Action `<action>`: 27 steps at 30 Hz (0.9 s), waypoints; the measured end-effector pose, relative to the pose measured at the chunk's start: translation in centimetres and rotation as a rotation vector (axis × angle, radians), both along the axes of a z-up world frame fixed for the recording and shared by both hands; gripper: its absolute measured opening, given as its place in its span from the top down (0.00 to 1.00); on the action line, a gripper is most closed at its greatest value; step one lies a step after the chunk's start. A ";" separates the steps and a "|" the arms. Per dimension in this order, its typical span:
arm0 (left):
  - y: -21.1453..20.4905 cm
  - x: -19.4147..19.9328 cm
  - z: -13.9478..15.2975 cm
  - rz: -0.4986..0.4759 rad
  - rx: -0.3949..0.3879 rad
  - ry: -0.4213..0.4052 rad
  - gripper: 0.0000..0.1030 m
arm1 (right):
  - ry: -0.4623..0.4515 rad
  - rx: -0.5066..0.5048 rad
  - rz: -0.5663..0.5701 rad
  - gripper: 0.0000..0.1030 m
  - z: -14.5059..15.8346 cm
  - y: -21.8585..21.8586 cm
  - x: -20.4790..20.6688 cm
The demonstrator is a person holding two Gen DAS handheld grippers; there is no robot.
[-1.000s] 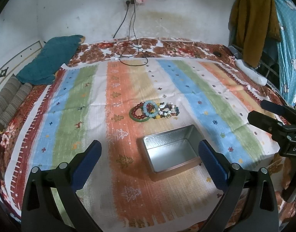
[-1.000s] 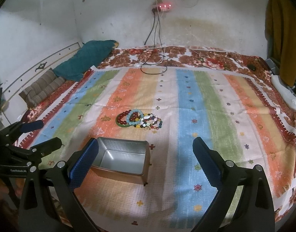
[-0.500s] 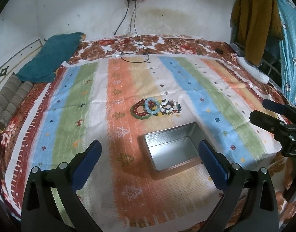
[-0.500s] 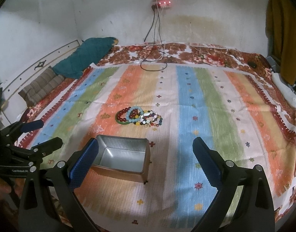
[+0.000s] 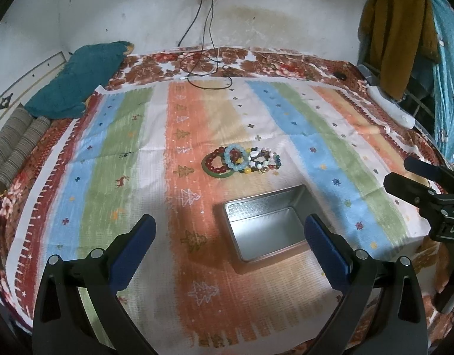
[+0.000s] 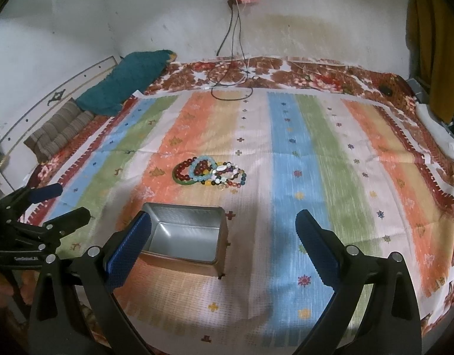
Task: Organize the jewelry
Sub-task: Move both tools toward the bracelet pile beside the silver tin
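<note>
A heap of bead bracelets lies on the striped cloth, with a green bangle, red beads and pale blue beads among them. It also shows in the right wrist view. An open, empty metal tin stands just in front of the heap, also in the right wrist view. My left gripper is open and empty, hovering near the tin's front. My right gripper is open and empty, to the right of the tin.
The striped cloth covers a bed against a white wall. A teal pillow and a striped cushion lie at the left. Cables trail from a wall power strip. Clothes hang at the right.
Both grippers have moved slightly forward toward the bracelets and tin. Both stay open and empty. The bracelets and tin have not moved.
</note>
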State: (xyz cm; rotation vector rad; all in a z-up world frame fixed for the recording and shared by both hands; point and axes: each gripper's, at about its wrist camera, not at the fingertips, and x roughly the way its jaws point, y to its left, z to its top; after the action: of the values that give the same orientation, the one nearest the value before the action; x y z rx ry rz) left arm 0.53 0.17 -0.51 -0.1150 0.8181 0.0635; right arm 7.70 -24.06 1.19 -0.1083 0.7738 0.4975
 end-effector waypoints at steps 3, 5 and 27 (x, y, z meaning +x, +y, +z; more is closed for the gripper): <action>-0.2 0.0 0.0 -0.009 0.005 -0.002 0.05 | 0.010 0.001 -0.002 0.04 -0.1 0.0 0.2; -0.3 0.1 -0.1 -0.005 0.016 -0.001 0.05 | 0.010 0.001 -0.003 0.04 -0.1 0.0 0.3; 0.8 5.0 -0.4 0.007 0.047 0.042 0.05 | 0.057 -0.070 0.012 0.04 -1.0 2.3 5.5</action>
State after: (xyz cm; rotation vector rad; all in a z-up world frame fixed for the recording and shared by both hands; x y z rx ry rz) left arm 5.48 0.93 -0.89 -0.0722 0.8575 0.0917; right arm 13.19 -21.78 0.19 -0.1647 0.8469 0.4861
